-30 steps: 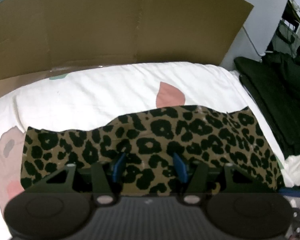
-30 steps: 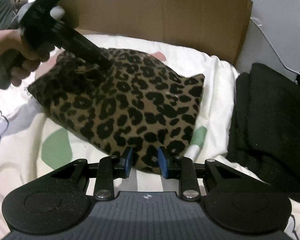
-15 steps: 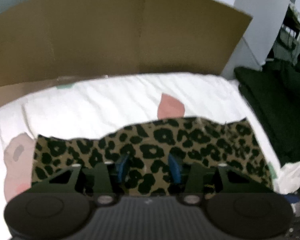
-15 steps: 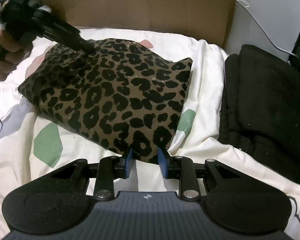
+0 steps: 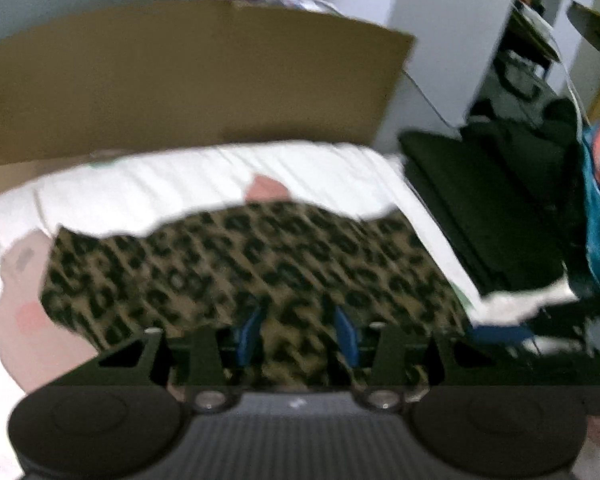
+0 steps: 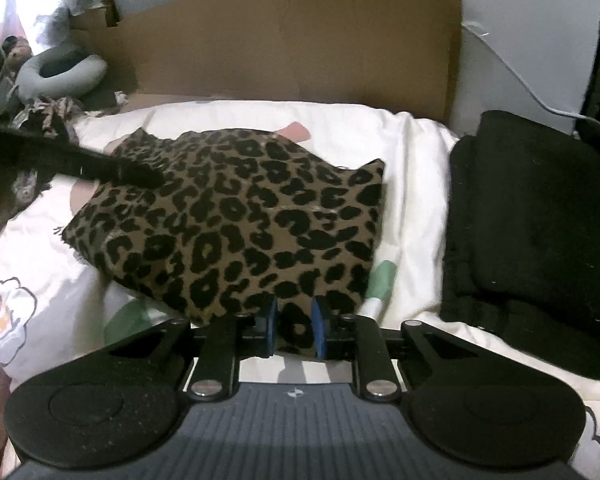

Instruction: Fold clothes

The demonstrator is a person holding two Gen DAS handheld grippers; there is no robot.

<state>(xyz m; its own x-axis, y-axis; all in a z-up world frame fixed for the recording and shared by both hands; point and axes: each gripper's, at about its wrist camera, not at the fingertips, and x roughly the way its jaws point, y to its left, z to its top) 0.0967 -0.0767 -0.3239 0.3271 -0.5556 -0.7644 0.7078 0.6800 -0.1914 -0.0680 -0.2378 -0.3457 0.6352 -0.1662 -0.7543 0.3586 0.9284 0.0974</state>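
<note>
Lying on the white quilt with pastel patches [image 6: 412, 168], the brown leopard-print fabric garment [image 6: 236, 224] is sitting just in front of the tall brown cardboard sheet [image 6: 292, 40], with a stack of black folded clothes [image 6: 532, 220] to the garment's right. The right gripper [image 6: 293, 326] is closing on the garment's near corner, cloth showing between its blue pads [image 6: 320, 328]. The left gripper [image 5: 298, 334] is standing partly spread over the garment's left portion with cloth bunching between its fingers; that view is blurred, so whether the pads are actually pinching cannot be told. In the right wrist view its dark fingers are reaching onto the garment's far left edge.

The step in hand looks like taking hold of two edges for a fold. Doing it well probably means gathering every layer at each corner, lifting both sides evenly, and keeping the cloth taut so the edges land aligned.
</note>
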